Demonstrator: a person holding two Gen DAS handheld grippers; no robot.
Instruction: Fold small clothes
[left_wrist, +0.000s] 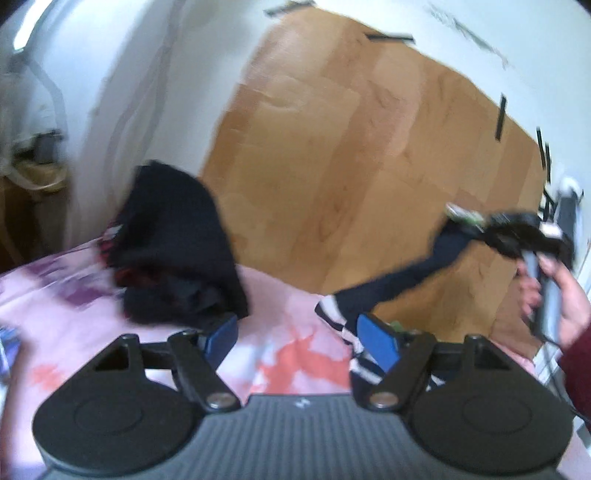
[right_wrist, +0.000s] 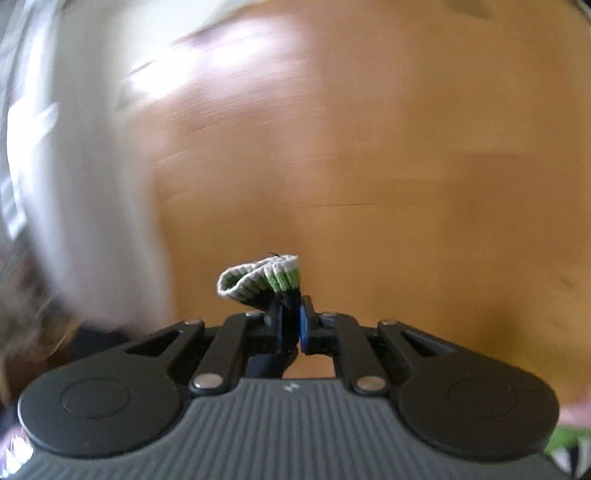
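My left gripper (left_wrist: 299, 338) is open and empty above a pink patterned cloth (left_wrist: 291, 354). A pile of dark clothes (left_wrist: 173, 251) lies just ahead of its left finger. A long dark sock (left_wrist: 399, 277) with a white-striped end hangs in the air from my right gripper (left_wrist: 476, 218), stretched down toward the left gripper's right finger. In the right wrist view my right gripper (right_wrist: 291, 325) is shut on the sock's grey and green cuff (right_wrist: 258, 282), which sticks up above the pads. The view is blurred.
A wooden floor (left_wrist: 332, 147) lies beyond the pink surface, with black tape marks (left_wrist: 500, 118) on it. White walls (left_wrist: 129, 74) stand at the left and far right. A person's hand in a red sleeve (left_wrist: 569, 306) holds the right gripper.
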